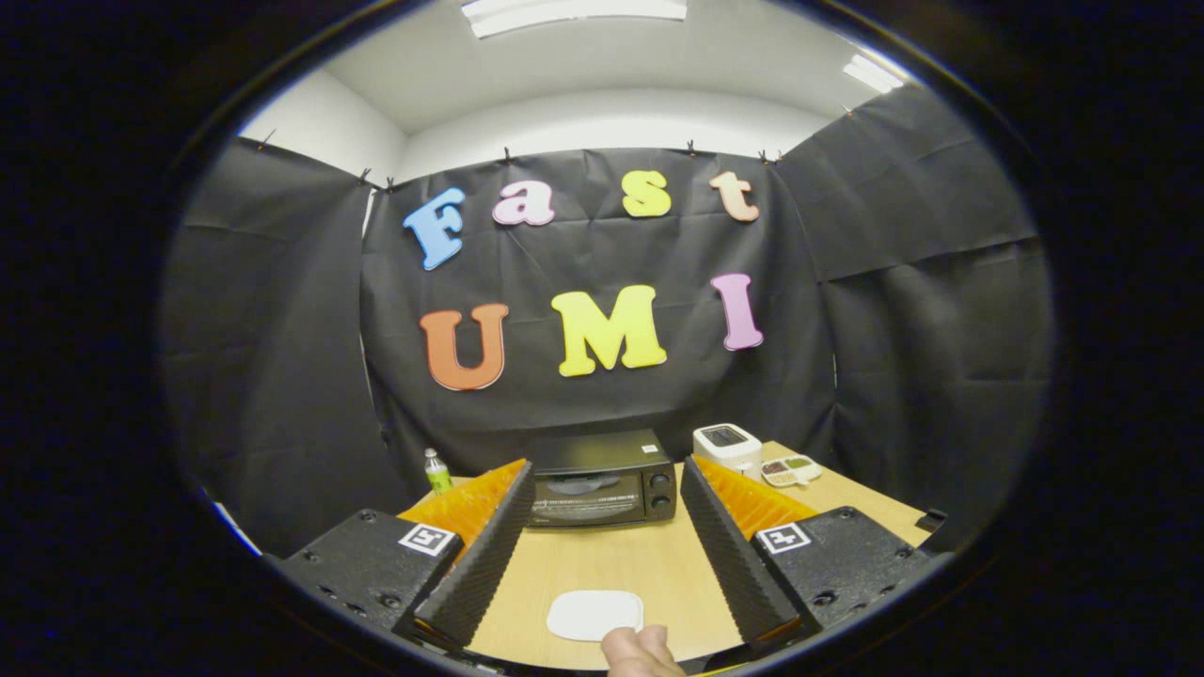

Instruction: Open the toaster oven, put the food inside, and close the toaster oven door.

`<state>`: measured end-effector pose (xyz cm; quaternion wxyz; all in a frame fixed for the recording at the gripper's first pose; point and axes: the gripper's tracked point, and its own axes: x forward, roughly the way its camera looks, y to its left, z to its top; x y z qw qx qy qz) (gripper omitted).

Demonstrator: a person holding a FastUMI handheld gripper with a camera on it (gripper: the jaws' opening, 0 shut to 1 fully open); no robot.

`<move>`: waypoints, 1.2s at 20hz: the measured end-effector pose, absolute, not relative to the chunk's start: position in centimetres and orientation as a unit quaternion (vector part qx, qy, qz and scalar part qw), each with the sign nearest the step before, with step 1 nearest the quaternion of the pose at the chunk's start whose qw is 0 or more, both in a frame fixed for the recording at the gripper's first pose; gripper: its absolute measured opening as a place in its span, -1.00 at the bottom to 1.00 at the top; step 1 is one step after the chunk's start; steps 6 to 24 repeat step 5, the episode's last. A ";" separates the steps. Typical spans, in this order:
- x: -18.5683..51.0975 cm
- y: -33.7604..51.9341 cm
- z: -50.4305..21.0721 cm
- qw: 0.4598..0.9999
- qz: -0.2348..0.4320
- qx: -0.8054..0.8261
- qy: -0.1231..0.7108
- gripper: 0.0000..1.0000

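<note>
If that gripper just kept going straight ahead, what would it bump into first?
Probably the toaster oven, door shut, dead ahead beyond the open gripper. The white plate lies lower, between the fingers; depth is hard to judge.

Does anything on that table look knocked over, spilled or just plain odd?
Nothing stands out. The toaster oven sits square with its door closed, the green bottle stands upright, and the white plate lies flat between the open gripper's fingers.
</note>
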<state>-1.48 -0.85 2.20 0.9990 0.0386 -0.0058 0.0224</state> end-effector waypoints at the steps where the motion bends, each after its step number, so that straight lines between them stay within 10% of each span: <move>1: -1.4 -1.2 2.2 0.999 0.018 0.037 -0.006 1.00; 24: -1.6 -0.7 2.0 0.999 0.021 0.031 -0.008 1.00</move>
